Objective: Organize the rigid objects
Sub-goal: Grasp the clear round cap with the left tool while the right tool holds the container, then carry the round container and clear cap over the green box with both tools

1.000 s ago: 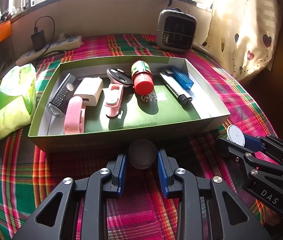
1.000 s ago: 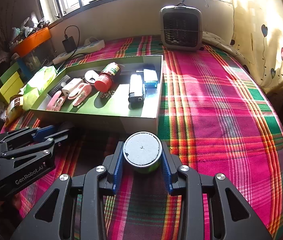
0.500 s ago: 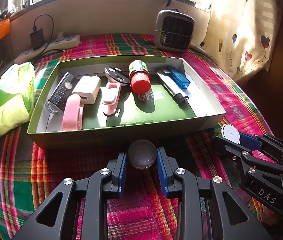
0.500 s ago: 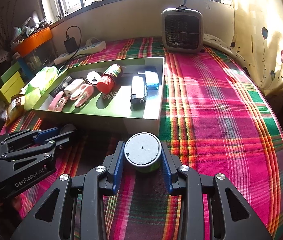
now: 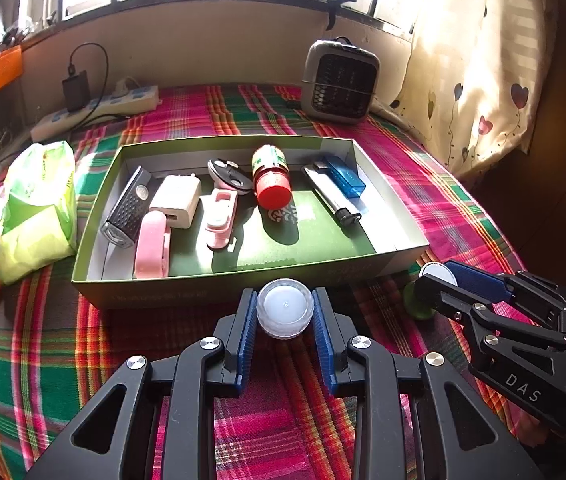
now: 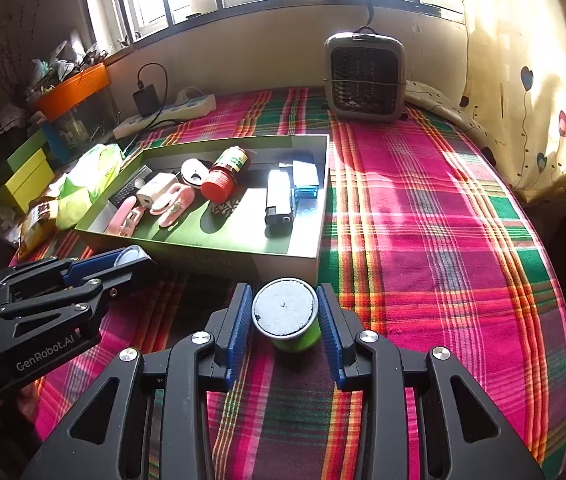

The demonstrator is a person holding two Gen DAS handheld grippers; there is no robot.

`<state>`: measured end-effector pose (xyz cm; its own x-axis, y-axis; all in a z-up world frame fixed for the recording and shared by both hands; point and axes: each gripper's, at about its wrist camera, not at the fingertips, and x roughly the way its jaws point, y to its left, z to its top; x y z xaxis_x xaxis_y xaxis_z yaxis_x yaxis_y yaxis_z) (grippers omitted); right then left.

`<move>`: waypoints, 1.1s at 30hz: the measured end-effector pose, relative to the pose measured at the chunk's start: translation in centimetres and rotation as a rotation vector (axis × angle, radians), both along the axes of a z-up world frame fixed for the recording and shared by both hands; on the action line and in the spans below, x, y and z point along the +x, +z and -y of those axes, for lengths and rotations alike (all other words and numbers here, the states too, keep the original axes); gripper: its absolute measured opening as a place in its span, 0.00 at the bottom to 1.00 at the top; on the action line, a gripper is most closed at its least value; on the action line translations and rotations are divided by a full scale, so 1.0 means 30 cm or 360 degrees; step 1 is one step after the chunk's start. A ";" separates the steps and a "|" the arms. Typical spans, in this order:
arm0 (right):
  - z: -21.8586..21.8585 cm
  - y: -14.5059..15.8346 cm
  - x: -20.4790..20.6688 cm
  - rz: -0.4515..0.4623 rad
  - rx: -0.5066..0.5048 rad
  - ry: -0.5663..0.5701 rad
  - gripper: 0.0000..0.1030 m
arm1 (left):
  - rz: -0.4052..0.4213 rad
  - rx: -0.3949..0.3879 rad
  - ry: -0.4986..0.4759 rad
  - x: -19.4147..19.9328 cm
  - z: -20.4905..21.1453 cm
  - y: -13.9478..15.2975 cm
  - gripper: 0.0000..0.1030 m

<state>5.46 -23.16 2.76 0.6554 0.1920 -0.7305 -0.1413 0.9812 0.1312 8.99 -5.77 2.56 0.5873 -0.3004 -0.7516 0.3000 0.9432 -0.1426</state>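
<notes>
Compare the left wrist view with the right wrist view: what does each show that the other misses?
Only the left wrist view shows the clear jar head-on in the left tongs. Only the right wrist view shows the green container head-on in the right tongs, plus the orange bin. Both show the green tray, red-capped bottle and heater.

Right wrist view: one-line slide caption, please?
Right gripper shut on green container before the green tray; left gripper alongside.
</notes>
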 end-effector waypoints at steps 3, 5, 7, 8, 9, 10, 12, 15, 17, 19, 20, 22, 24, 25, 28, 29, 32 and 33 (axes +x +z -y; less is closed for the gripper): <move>0.001 0.014 -0.001 0.0014 -0.0005 0.0003 0.34 | 0.0013 -0.0010 -0.0004 -0.001 -0.004 0.015 0.26; -0.001 0.022 -0.002 0.0026 -0.0006 0.0008 0.34 | 0.0027 -0.0013 -0.0006 -0.002 -0.006 0.027 0.26; -0.001 0.025 -0.004 0.0031 -0.0004 0.0011 0.34 | 0.0036 -0.0016 -0.0003 -0.001 -0.009 0.035 0.26; 0.000 0.026 -0.006 0.0032 -0.0002 0.0010 0.34 | 0.0040 -0.0018 -0.0002 -0.001 -0.011 0.038 0.26; 0.001 0.027 -0.007 0.0033 0.0000 0.0011 0.34 | 0.0043 -0.0021 -0.0003 -0.002 -0.013 0.041 0.26; 0.002 0.028 -0.007 0.0033 0.0003 0.0013 0.34 | 0.0046 -0.0021 -0.0003 -0.003 -0.014 0.042 0.26; 0.005 0.032 -0.003 0.0030 0.0016 0.0014 0.34 | 0.0046 -0.0022 -0.0006 0.000 -0.012 0.045 0.26; 0.008 0.051 0.003 0.0049 0.0018 0.0009 0.34 | 0.0047 -0.0028 -0.0018 0.006 -0.009 0.051 0.26; 0.012 0.067 0.011 0.0065 0.0019 0.0009 0.34 | 0.0047 -0.0040 -0.0025 0.013 -0.008 0.058 0.26; 0.015 0.083 0.023 0.0082 0.0023 0.0008 0.34 | 0.0047 -0.0048 -0.0028 0.023 -0.007 0.063 0.26; 0.017 0.089 0.031 0.0086 0.0032 0.0008 0.34 | 0.0050 -0.0043 -0.0029 0.029 -0.005 0.066 0.26; 0.022 0.100 0.048 0.0093 0.0052 0.0005 0.34 | 0.0057 -0.0040 -0.0032 0.039 -0.002 0.071 0.26; 0.023 0.111 0.066 0.0107 0.0064 0.0005 0.34 | 0.0061 -0.0041 -0.0037 0.052 0.002 0.075 0.26; 0.023 0.116 0.076 0.0109 0.0067 0.0004 0.34 | 0.0058 -0.0042 -0.0032 0.060 0.002 0.075 0.26; 0.023 0.119 0.105 0.0104 0.0093 0.0013 0.34 | 0.0061 -0.0037 -0.0025 0.082 0.004 0.077 0.26; 0.023 0.117 0.117 0.0098 0.0101 0.0014 0.34 | 0.0059 -0.0038 -0.0024 0.090 0.004 0.076 0.26; 0.019 0.103 0.145 0.0075 0.0112 0.0016 0.34 | 0.0058 -0.0028 -0.0023 0.115 0.007 0.072 0.26; 0.016 0.098 0.153 0.0071 0.0112 0.0019 0.34 | 0.0059 -0.0025 -0.0024 0.123 0.008 0.069 0.26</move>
